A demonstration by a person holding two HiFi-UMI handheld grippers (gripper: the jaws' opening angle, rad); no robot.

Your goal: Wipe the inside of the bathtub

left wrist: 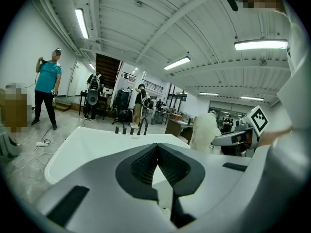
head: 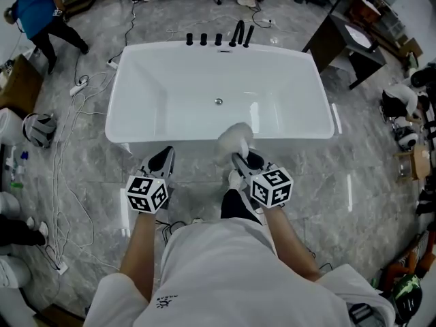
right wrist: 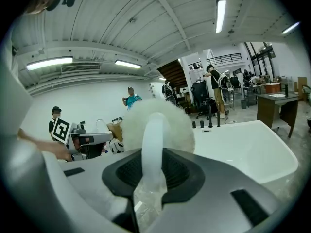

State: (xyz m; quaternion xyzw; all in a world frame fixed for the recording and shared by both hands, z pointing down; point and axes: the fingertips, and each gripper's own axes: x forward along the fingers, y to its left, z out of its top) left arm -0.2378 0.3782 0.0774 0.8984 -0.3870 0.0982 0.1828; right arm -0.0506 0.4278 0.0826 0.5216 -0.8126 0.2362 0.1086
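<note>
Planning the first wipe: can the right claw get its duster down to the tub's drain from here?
Probably yes: the right claw holds the duster at the near rim of the bathtub, and nothing shows between it and the drain.

I'm looking down on a grey marble-patterned floor [head: 88, 148]. White cables [head: 65, 176] trail across its left side from a power strip [head: 79, 87]. A dark desk [head: 344, 43] stands towards the floor's upper right corner. Overhead, a white ribbed ceiling [left wrist: 146, 28] carries lit strip lights [left wrist: 81, 23], and a dark staircase [left wrist: 108, 67] rises by the far wall.
</note>
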